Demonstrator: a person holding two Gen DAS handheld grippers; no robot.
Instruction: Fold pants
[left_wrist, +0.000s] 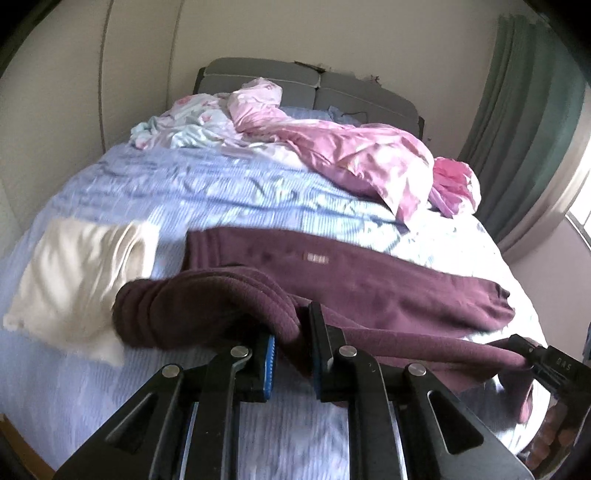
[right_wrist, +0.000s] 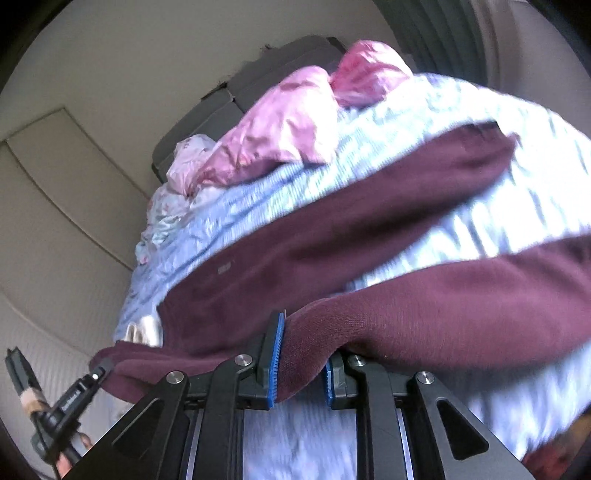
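Maroon pants (left_wrist: 369, 280) lie across the near part of the bed, one leg flat and the other lifted. My left gripper (left_wrist: 291, 332) is shut on the pants near the waistband, holding the cloth raised above the bed. My right gripper (right_wrist: 301, 354) is shut on the pants (right_wrist: 369, 229) further along the same lifted leg. It shows at the right of the left wrist view (left_wrist: 528, 350), and the left gripper shows at the lower left of the right wrist view (right_wrist: 99, 369). The lifted cloth stretches between the two grippers.
The bed has a light blue sheet (left_wrist: 184, 184). A cream folded garment (left_wrist: 81, 273) lies at the left. A pink duvet (left_wrist: 351, 155) and a floral pillow (left_wrist: 184, 118) are bunched near the grey headboard (left_wrist: 332, 85). A green curtain (left_wrist: 528, 122) hangs at the right.
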